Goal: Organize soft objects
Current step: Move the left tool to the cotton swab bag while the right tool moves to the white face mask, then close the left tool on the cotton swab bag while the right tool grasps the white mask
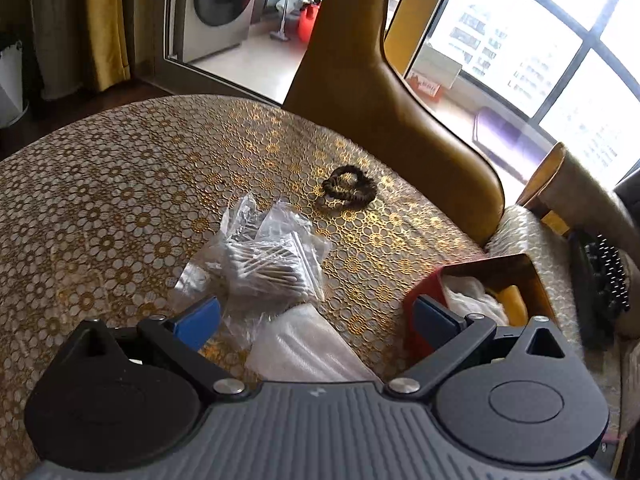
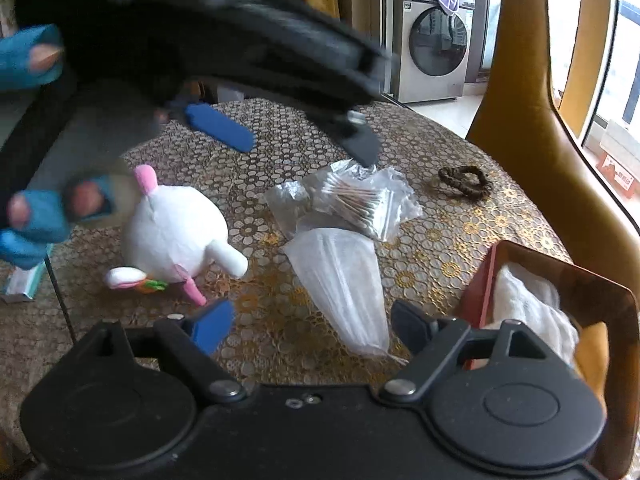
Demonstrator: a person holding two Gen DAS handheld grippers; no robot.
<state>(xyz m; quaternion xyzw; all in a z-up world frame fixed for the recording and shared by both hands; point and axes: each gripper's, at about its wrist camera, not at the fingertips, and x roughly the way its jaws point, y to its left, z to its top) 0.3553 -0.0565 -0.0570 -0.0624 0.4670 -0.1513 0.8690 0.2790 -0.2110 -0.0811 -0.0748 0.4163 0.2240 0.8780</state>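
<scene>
Round table (image 1: pixel 100 184) under a gold floral lace cloth, beside a tan chair (image 1: pixel 360 92), washing machine (image 1: pixel 218 4) behind. On it: bag of cotton swabs (image 1: pixel 272 264) at centre; white folded plastic packet (image 2: pixel 340 280) touching it; brown hair tie (image 1: pixel 351 190) apart; white plush toy (image 2: pixel 176 236); red box (image 2: pixel 556 280) holding white cloth. Left gripper (image 1: pixel 316 316) and right gripper (image 2: pixel 312 324): both spread wide, empty.

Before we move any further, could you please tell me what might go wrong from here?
1. The left hand-held gripper hangs open just above the loose bag of cotton swabs; a pinch on the film alone may slip or spill swabs.
2. The red box sits at the table edge, so a nudge could tip it off.
</scene>
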